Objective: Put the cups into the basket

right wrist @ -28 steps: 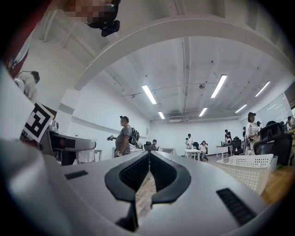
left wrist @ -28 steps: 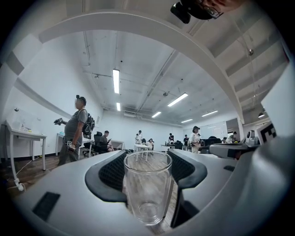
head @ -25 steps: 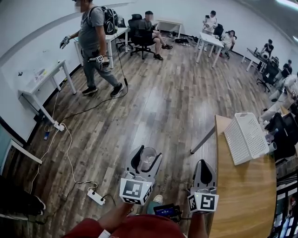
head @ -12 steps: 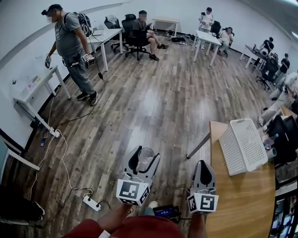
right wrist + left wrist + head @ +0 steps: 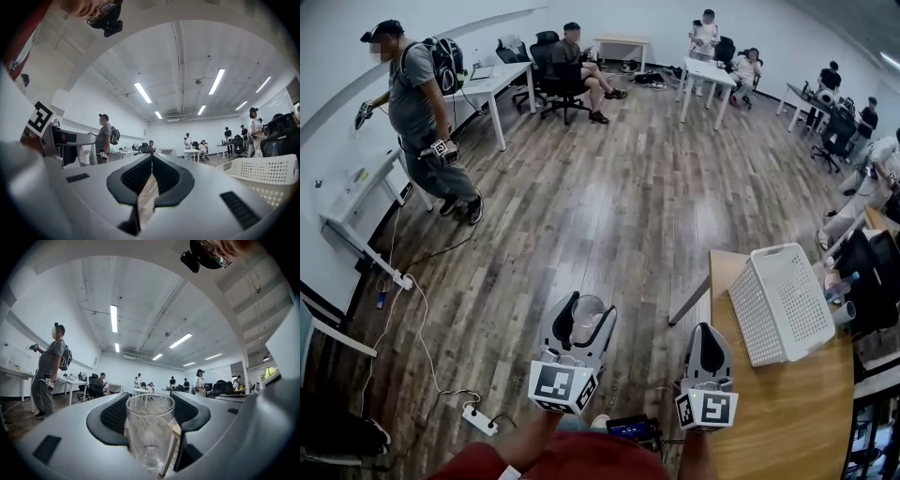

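Note:
A clear glass cup (image 5: 149, 432) stands upright between the black pads of my left gripper (image 5: 584, 323), which is shut on it and held over the wooden floor, left of the table; the cup (image 5: 586, 319) shows faintly between the jaws in the head view. My right gripper (image 5: 709, 349) hangs at the wooden table's (image 5: 787, 412) near left edge, jaws closed together with nothing between them. In the right gripper view its pads (image 5: 140, 176) meet at the tips. The white perforated basket (image 5: 780, 302) sits on the table ahead and right of the right gripper, seen too as the basket (image 5: 262, 174).
A person with a backpack (image 5: 417, 112) walks at far left by white desks (image 5: 347, 202). Seated people (image 5: 572, 61) are at the back. A power strip (image 5: 476, 418) and cables lie on the floor at left. A bottle and items (image 5: 839, 300) stand beside the basket.
The view has swung so the table and basket sit more to the left and nearer. The walking person has moved further left. Both grippers keep their state.

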Tool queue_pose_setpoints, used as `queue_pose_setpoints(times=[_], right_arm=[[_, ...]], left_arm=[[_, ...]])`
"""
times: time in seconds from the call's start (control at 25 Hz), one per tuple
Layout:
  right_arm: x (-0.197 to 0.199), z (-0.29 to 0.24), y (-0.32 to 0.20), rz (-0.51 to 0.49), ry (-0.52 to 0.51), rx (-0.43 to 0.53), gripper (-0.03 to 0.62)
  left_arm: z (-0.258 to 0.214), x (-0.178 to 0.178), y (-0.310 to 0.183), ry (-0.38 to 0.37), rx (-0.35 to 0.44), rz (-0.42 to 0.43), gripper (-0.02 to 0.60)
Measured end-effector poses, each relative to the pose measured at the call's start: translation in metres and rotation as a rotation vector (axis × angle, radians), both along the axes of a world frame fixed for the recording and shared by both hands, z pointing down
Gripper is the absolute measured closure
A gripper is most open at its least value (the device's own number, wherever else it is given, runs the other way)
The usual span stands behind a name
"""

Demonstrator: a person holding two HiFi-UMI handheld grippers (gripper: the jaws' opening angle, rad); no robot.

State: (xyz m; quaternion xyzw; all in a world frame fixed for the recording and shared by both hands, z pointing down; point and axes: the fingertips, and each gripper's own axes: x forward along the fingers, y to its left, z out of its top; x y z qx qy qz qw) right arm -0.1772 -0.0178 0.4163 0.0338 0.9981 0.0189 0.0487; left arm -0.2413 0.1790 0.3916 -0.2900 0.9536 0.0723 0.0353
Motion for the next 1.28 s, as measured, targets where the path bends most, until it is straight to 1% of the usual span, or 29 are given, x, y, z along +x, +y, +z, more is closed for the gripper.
queue_pose_setpoints(times=[0.28,0.52,0.88,1.28], right_arm=[[-0.015,0.004,-0.024,0.043,0.010,0.007,0.582],[-0.037,0.001,-0.043,0.101,0.008,0.019,0.582],[-0.089,-0.010,-0.056,0.171,-0.006,0.031,0.582],[-0.149,-0.015,-0.054,0.217,0.005,0.038,0.582]], left_arm=[[0.002,-0.025,-0.028,0.007,0.006,0.050,0.293],[0.002,-0.060,-0.049,0.007,0.019,0.105,0.293],[-0.007,-0.124,-0.071,-0.009,0.020,0.175,0.293],[-0.008,-0.185,-0.079,0.007,0.028,0.242,0.293]])
